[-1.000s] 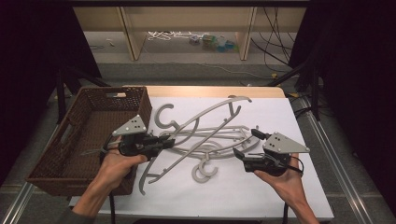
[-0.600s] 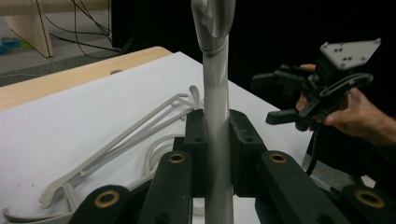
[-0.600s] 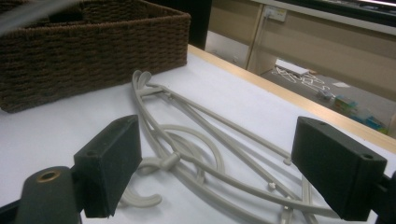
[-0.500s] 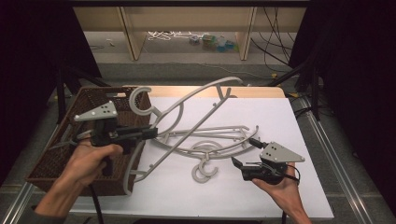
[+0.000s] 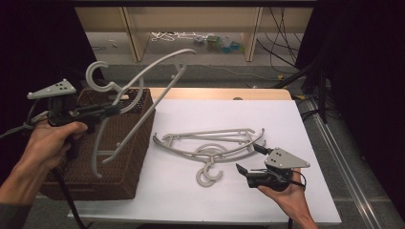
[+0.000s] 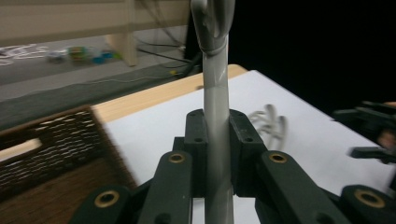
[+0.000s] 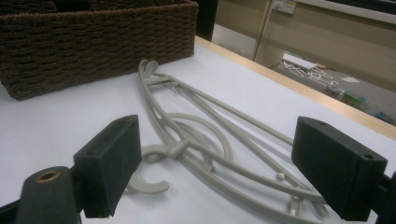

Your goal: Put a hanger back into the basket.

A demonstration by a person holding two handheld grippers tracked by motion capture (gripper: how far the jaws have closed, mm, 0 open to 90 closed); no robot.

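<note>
My left gripper is shut on a grey plastic hanger and holds it in the air, tilted, above the brown wicker basket. In the left gripper view the jaws clamp the hanger's bar between them. Two more grey hangers lie tangled on the white sheet, their hooks toward the front. My right gripper rests low on the sheet just right of them, open. In the right gripper view its pads stand wide apart with the hangers lying beyond them, untouched.
The basket sits at the sheet's left edge. A wooden table edge runs behind the sheet. Beyond it stands a low shelf with cables and small clutter on the floor. Dark space lies on both sides.
My left gripper has lifted one hanger off the pile and carried it up and left over the basket. The right gripper has stayed near the remaining hangers.
</note>
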